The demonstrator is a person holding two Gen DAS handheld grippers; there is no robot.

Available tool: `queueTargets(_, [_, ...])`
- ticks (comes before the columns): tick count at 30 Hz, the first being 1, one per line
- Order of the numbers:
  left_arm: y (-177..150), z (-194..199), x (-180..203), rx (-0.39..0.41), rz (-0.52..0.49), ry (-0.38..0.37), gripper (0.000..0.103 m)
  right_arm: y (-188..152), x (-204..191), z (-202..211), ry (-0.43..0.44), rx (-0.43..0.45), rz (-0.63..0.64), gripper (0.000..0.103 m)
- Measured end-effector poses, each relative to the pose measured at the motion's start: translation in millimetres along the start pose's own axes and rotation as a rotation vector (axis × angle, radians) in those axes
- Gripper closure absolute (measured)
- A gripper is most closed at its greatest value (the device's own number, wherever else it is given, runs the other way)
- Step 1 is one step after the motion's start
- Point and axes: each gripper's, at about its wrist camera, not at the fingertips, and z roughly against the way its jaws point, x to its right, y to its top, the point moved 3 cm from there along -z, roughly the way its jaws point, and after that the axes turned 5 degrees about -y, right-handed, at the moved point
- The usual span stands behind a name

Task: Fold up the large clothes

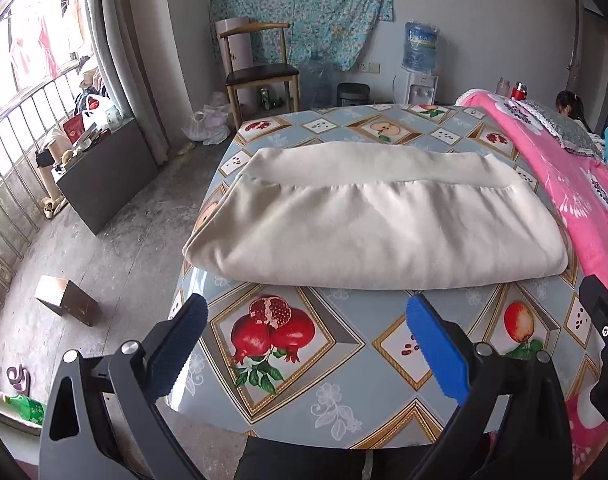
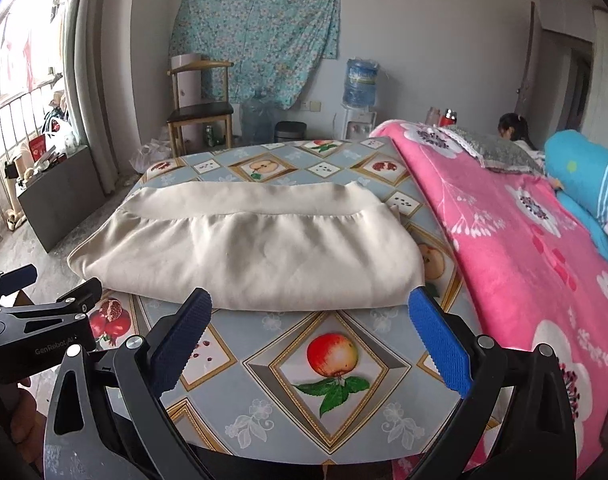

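1. The left gripper (image 1: 307, 312) is wide open, its two blue-padded fingers (image 1: 437, 348) spread far apart. Nothing sits between them and they touch nothing.
2. It hangs above the near edge of the table (image 1: 343, 412), over the pomegranate print, short of the garment.
3. The right gripper (image 2: 309, 308) is likewise wide open and holds nothing. In its own view the fingertips (image 2: 421, 300) overlap the near folded edge of the garment; whether they touch the fabric cannot be told.
4. The right gripper's black frame also shows at the right edge of the left wrist view, and the left gripper's frame at the left edge of the right wrist view, so the two tools are side by side.
5. The cream garment (image 1: 379, 220) lies folded on the table, in the middle of the top, its near fold just beyond both grippers.
6. Its long axis runs left to right across the table, crosswise to the fingers.
7. A plain band (image 1: 363, 162) runs along the far side, with gathered fabric below it; the thick rounded fold faces the grippers.
8. The garment's right end lies close to a pink flowered blanket (image 2: 523, 240), which covers the bed beside the table.
9. A wooden chair (image 2: 200, 104) and a water dispenser (image 2: 359, 96) stand at the far wall, well apart from the table.
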Motion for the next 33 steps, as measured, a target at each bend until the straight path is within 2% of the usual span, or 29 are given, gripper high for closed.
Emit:
queueTargets(6, [-7.3, -9.8, 1.9, -0.065, 0.002, -0.03, 0.005, -10.5, -9.7, -22.8, 0.029, -0.114, -0.007, 0.007])
queueTargets(14, [-10.7, -16.8, 0.4, -0.1, 0.016, -0.039, 0.005, -20.1, -22.6, -34.5, 0.037, -0.18, 0.009, 0.007])
queueTargets(33, [-8.9, -30.5, -4.6, -0.127, 0.032, -0.032, 0.005, -19.1, -24.6, -40.2, 0.036, -0.206, 0.01, 0.007])
